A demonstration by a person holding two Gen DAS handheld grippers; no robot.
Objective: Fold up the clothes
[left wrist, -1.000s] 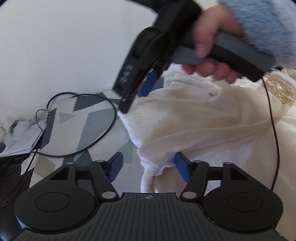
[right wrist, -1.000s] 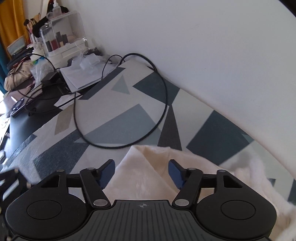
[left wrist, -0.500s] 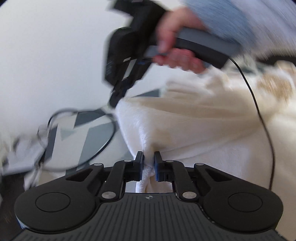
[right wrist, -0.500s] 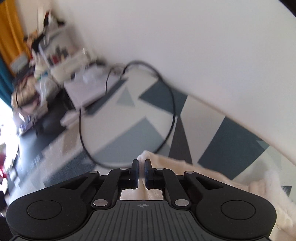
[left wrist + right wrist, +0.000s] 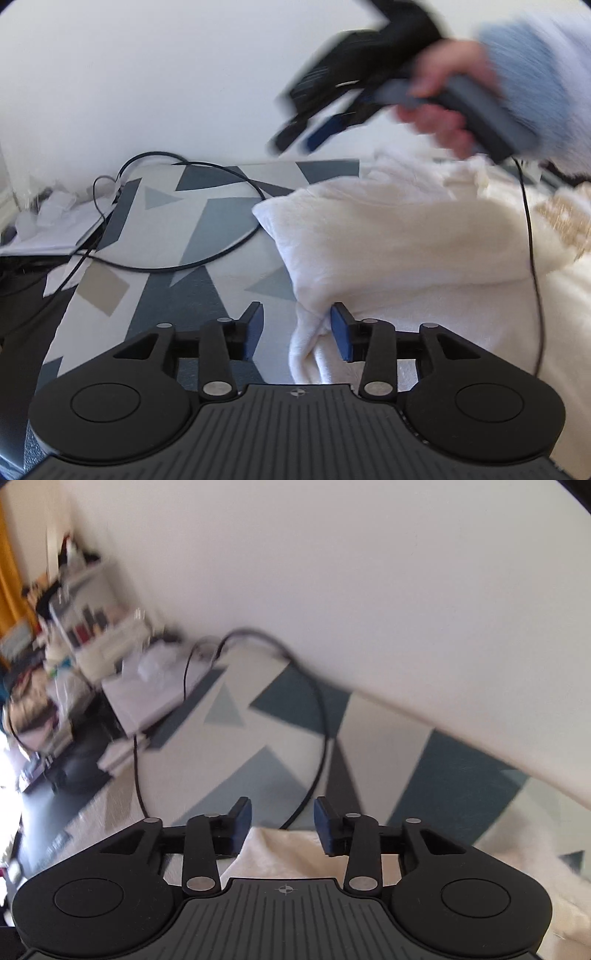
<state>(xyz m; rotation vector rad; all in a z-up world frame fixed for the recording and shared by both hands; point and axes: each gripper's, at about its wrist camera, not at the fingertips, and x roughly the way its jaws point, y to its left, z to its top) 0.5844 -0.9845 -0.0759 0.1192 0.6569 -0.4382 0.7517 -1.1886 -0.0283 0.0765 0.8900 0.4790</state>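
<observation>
The left gripper [image 5: 297,330] has just been opening; its jaws stand apart with a fold of the cream garment [image 5: 399,240] between them, touching only the right pad. The right gripper [image 5: 282,825], jaws likewise just parted, hangs above the garment's far corner. The garment lies on the patterned cloth [image 5: 192,236], beside a looped black cable [image 5: 207,258] near the wall

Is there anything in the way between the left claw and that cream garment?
Nothing visible. The left claw has just been opening, and the cream garment's folded edge already lies between its fingers, unpinched. The black cable loops off to the side on the patterned cover.
</observation>
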